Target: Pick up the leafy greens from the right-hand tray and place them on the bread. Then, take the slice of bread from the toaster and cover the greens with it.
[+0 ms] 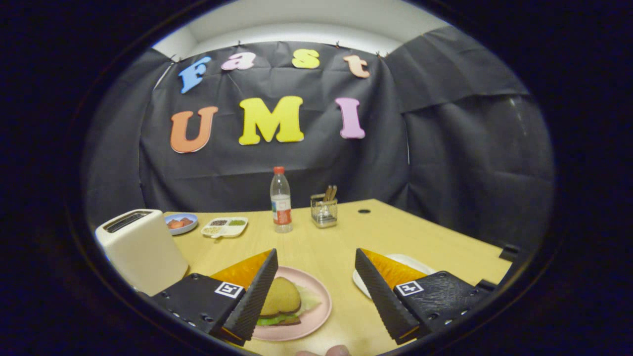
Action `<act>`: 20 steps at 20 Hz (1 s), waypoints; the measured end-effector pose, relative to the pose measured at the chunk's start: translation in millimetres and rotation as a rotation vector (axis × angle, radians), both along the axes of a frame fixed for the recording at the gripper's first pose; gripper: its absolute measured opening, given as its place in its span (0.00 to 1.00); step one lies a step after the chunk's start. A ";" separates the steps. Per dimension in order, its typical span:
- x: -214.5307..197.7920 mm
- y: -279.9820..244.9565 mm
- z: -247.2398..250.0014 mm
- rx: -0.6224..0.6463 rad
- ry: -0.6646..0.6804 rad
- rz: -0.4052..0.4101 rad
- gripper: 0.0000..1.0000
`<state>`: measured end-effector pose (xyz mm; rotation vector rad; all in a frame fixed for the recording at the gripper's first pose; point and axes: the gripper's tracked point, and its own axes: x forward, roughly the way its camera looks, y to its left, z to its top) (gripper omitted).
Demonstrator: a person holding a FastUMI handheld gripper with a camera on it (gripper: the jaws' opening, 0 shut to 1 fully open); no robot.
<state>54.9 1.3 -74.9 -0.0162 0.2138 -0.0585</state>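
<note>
My gripper (316,259) is open above the wooden table, nothing between its fingers. Just right of the left finger, a pink plate (316,316) holds a stacked sandwich: a browned bread slice (281,296) lies on top of leafy greens (277,319), with a pale leaf poking out to the right. The left finger hides part of the plate. A white toaster (143,247) stands left of the left finger; its top slot looks dark. A white tray (403,259) lies behind the right finger, mostly hidden by it.
Beyond the fingers stand a water bottle (281,200) and a small glass holder with sticks (324,210). A blue dish of red pieces (180,223) and a white divided dish (225,226) sit behind the toaster. The table's edge runs at the right.
</note>
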 end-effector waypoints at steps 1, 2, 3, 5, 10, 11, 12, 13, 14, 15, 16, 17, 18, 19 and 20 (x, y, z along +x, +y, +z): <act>-6.0 2.3 14.6 -0.027 -0.041 0.008 0.96; -10.8 6.8 25.4 -0.046 -0.073 0.023 0.95; -15.6 11.4 36.5 -0.055 -0.099 0.035 0.95; -29.6 27.0 50.0 -0.032 -0.108 0.077 0.95; -57.0 45.4 77.9 -0.021 -0.130 0.136 0.95; -62.3 50.2 82.7 -0.022 -0.137 0.146 0.95; -66.6 55.4 87.3 -0.027 -0.147 0.155 0.95; -72.3 57.5 92.2 -0.035 -0.161 0.159 0.95; -76.0 57.5 96.9 -0.034 -0.176 0.158 0.95; -80.6 56.9 101.7 -0.025 -0.189 0.154 0.95; -85.6 56.5 105.0 -0.013 -0.196 0.149 0.95; -88.8 56.1 109.0 0.003 -0.202 0.143 0.95; -90.7 56.6 113.9 0.015 -0.208 0.136 0.95; -94.6 55.4 118.2 0.023 -0.214 0.130 0.95; -96.1 55.8 122.0 0.028 -0.219 0.127 0.95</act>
